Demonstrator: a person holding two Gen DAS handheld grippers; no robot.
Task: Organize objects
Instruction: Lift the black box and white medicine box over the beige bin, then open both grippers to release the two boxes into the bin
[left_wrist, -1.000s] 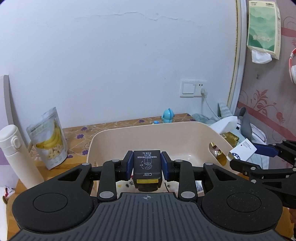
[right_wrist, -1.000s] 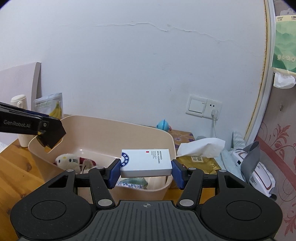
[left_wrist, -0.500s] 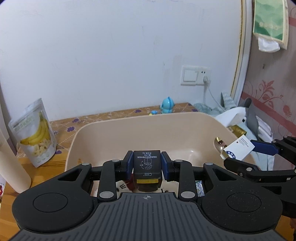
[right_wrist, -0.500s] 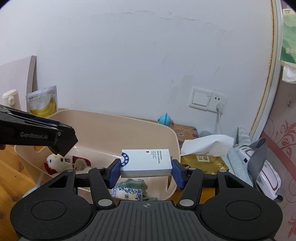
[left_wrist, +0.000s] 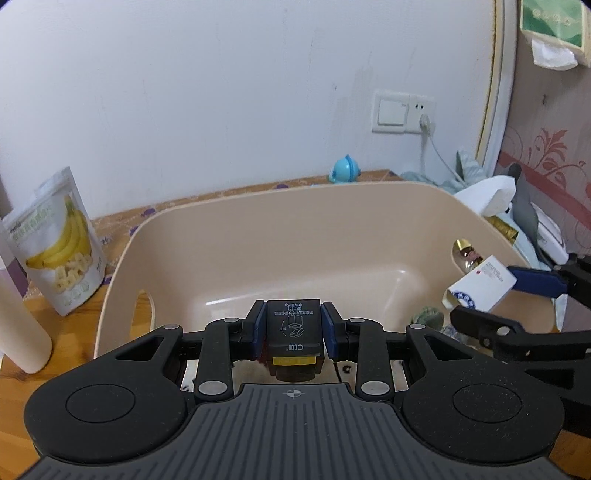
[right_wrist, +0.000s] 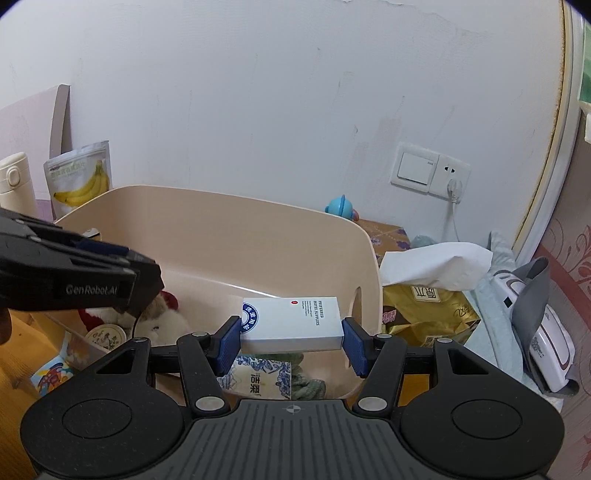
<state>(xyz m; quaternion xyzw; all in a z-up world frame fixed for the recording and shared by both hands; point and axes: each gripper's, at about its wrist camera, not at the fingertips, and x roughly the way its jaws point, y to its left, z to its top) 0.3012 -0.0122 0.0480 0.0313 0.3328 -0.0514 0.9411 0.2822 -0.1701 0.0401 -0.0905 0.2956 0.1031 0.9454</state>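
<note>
Black box (left_wrist: 293, 329), clamped between the pads of the left hand-held gripper (left_wrist: 293, 328), held above the beige tub (left_wrist: 258, 229). White box (right_wrist: 291, 323), gripped lengthwise by the right hand-held gripper (right_wrist: 291, 341), over the tub's right end. Inside the tub: plush toy (right_wrist: 162, 321), patterned packet (right_wrist: 262, 380). Banana-chip pouch (left_wrist: 57, 243) stands on the counter (left_wrist: 22, 398) beside the tub.

Domestic room, likely a bedroom corner. Indicators: cracked white plaster wall with switch-and-socket plate (right_wrist: 430, 173), floral wallpaper (left_wrist: 546, 147), hanging tissue pack (left_wrist: 550, 33), banana-chip snack pouch (left_wrist: 55, 243), plush toy (right_wrist: 162, 317) in a beige plastic tub (left_wrist: 295, 221).
</note>
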